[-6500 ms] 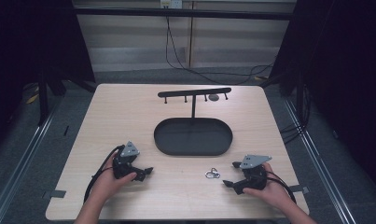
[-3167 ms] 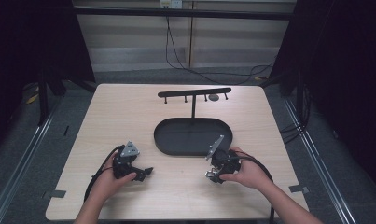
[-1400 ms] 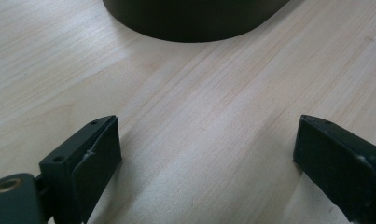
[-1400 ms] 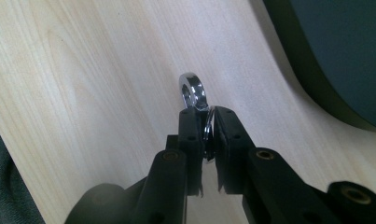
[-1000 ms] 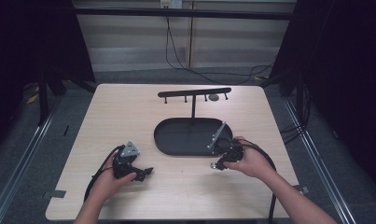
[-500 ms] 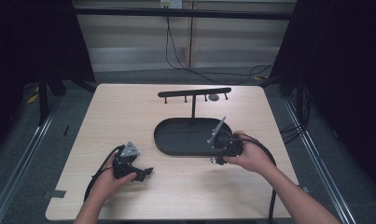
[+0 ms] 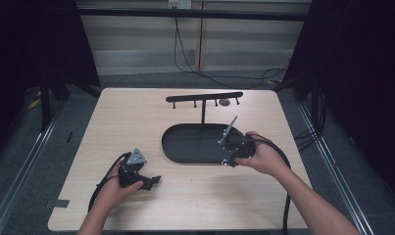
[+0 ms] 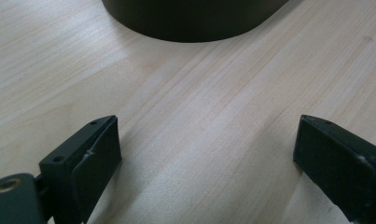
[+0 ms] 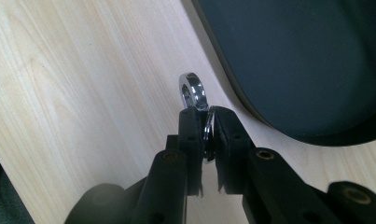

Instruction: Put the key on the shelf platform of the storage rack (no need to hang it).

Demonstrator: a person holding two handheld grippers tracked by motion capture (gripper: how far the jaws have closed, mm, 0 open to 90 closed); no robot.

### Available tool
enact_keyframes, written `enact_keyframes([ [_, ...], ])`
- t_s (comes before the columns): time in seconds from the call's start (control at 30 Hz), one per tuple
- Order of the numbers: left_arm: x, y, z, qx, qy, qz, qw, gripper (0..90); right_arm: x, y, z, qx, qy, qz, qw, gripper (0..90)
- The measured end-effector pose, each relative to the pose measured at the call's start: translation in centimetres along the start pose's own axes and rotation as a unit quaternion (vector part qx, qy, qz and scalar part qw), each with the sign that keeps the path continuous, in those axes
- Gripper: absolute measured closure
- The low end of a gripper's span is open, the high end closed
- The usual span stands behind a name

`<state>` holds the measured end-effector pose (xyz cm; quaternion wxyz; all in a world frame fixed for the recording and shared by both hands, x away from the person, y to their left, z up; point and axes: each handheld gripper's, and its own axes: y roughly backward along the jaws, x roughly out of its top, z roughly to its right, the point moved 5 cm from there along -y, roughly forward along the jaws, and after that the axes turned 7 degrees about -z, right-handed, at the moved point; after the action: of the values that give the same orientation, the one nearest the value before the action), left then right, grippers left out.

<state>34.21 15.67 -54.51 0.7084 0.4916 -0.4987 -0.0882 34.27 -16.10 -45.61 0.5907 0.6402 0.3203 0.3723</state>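
Underneath everything lies a pale wooden table (image 7: 136, 122) with a fine straight grain, standing on grey carpet, with dark curtains at both sides and a light panelled wall behind, where black cables hang down. On the table sits a black oval tray (image 7: 195, 144), and from its far edge rises a thin post carrying a black bar with short pegs (image 7: 205, 97). No brand, label or writing can be read on any of it.

The right gripper (image 9: 207, 122) hovers at the tray's right end, its jaws pressed together on a shiny metal ring clip (image 9: 193, 91). The clip's thin loop is pinched between the pads, and its thicker chrome ring sticks out past the jaw tips, seen nearly edge-on. Its long axis runs along the jaws, ring end leading, over bare wood just beside the tray's rim.

The left gripper (image 8: 204, 154) rests low over the table near the front left, jaws spread wide with only wood between them.
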Motion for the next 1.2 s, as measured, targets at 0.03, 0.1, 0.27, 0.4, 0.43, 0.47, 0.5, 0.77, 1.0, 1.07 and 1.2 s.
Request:
enact_keyframes([
  [0.03, 0.0, 0.0, 0.0, 0.0, 0.0, 0.0, 1.0, 7.1, 0.0, 0.0, 0.1, 0.0, 0.001, 0.0, 1.0, 82.1],
  [0.1, 0.0, 0.0, 0.0, 0.0, 0.0, 0.0, 1.0, 7.1, 0.1, 0.0, 0.1, 0.0, 0.002, 0.0, 1.0, 82.1],
  [0.27, 0.0, 0.0, 0.0, 0.0, 0.0, 0.0, 1.0, 7.2, 0.3, 0.4, 0.3, -0.004, 0.004, 0.0, 1.0, 82.1],
  [0.4, 0.0, 0.0, 0.0, 0.0, -0.001, 0.0, 1.0, 7.1, 0.5, 0.7, 0.4, -0.004, 0.001, 0.001, 1.0, 82.1],
  [0.43, 0.0, 0.0, 0.0, 0.0, -0.001, 0.0, 1.0, 7.1, 0.5, 0.7, 0.4, -0.004, 0.001, 0.001, 1.0, 82.1],
  [0.47, 0.0, 0.0, 0.0, 0.0, -0.001, 0.0, 1.0, 7.1, 0.5, 0.8, 0.4, -0.002, 0.002, 0.002, 1.0, 82.1],
  [0.5, 0.0, 0.0, 0.0, -0.001, -0.001, 0.0, 1.0, 7.1, 0.5, 0.7, 0.4, -0.002, 0.002, 0.002, 1.0, 82.1],
  [0.77, 0.0, 0.0, 0.0, -0.001, -0.001, 0.0, 1.0, 7.1, 0.6, 0.7, 0.7, -0.005, 0.002, -0.001, 1.0, 82.1],
  [1.0, 0.0, 0.0, 0.0, 0.0, -0.001, 0.0, 1.0, 7.1, 0.8, 1.3, 1.1, -0.012, 0.001, -0.003, 0.9999, 82.1],
  [1.07, 0.0, 0.0, 0.0, 0.0, -0.001, 0.0, 1.0, 7.1, 0.8, 1.3, 1.1, -0.013, 0.0, -0.005, 0.9999, 82.1],
  [1.2, 0.0, 0.0, 0.0, 0.0, -0.001, 0.0, 1.0, 7.0, 1.0, 1.4, 1.4, -0.015, -0.004, -0.002, 0.9999, 82.1],
])
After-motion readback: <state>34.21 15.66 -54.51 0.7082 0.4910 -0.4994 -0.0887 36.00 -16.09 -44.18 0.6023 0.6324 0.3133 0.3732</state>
